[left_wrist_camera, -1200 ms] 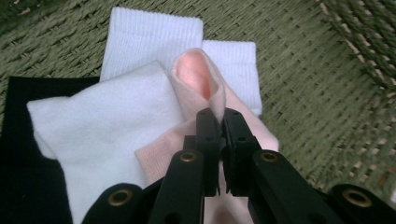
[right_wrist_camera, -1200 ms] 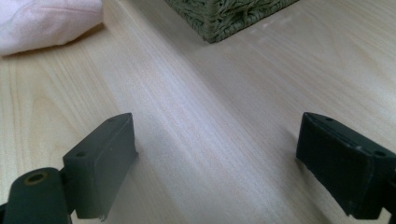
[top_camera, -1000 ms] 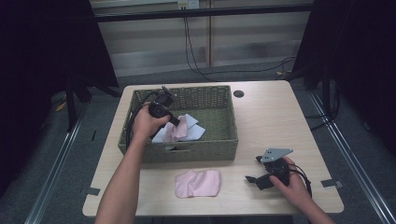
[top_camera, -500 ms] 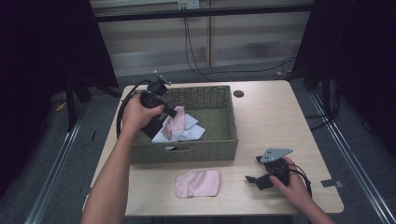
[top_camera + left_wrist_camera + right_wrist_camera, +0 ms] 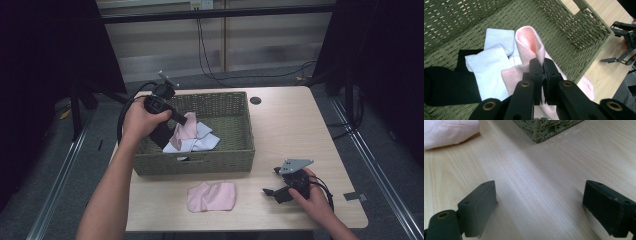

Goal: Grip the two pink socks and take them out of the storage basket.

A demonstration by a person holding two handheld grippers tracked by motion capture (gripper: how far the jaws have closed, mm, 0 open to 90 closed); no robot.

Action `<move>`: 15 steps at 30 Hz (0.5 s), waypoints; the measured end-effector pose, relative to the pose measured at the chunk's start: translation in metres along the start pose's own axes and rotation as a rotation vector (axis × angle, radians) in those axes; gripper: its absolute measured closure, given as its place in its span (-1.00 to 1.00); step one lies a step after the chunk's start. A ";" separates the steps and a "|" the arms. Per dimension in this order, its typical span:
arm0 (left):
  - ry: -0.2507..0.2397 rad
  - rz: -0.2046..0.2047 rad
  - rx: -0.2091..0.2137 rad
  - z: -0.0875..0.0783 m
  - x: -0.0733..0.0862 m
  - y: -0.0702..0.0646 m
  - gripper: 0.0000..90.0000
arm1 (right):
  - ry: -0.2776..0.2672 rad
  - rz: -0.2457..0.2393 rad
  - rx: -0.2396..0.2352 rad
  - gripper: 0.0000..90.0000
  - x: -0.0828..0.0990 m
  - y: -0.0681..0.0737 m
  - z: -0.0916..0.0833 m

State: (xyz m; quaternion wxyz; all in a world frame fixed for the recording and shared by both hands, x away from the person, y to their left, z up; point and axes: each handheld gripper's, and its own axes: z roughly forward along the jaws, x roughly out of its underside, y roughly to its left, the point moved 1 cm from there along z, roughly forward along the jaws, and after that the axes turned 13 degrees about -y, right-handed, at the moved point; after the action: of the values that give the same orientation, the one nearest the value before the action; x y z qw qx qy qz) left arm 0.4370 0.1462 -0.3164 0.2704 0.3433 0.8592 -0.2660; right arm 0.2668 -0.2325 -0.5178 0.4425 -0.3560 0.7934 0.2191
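Our left gripper (image 5: 541,68) pinched a fold of a pink sock (image 5: 530,43) and held it partly raised over the wicker basket (image 5: 227,102). Its thin bite risked slipping, or the tail could snag the white socks (image 5: 490,65). Our right gripper (image 5: 539,202) rested spread on the table (image 5: 536,165).

The basket (image 5: 200,162) stands on the desk (image 5: 295,125), toward its left half. In the basket lies a heap of socks (image 5: 200,142), with the left tool (image 5: 179,118) above its left part, pinching one sock (image 5: 186,131) that hangs over the heap, seemingly touching it. Before the basket another sock (image 5: 212,196) lies on the desk, and the right tool (image 5: 272,192) rests before the basket's right corner.
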 end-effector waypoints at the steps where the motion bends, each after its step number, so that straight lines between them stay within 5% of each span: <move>1: 0.001 0.000 0.003 -0.002 -0.001 -0.001 0.93 | 0.000 -0.001 0.000 -0.75 0.000 0.000 0.000; 15: -0.015 0.020 0.037 -0.015 -0.005 -0.016 0.93 | 0.000 -0.001 0.000 -0.75 0.000 0.000 0.000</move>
State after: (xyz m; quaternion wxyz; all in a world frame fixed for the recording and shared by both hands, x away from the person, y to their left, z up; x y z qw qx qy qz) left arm 0.4239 0.1434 -0.2985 0.2729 0.3551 0.8486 -0.2817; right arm 0.2668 -0.2326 -0.5178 0.4427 -0.3564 0.7931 0.2191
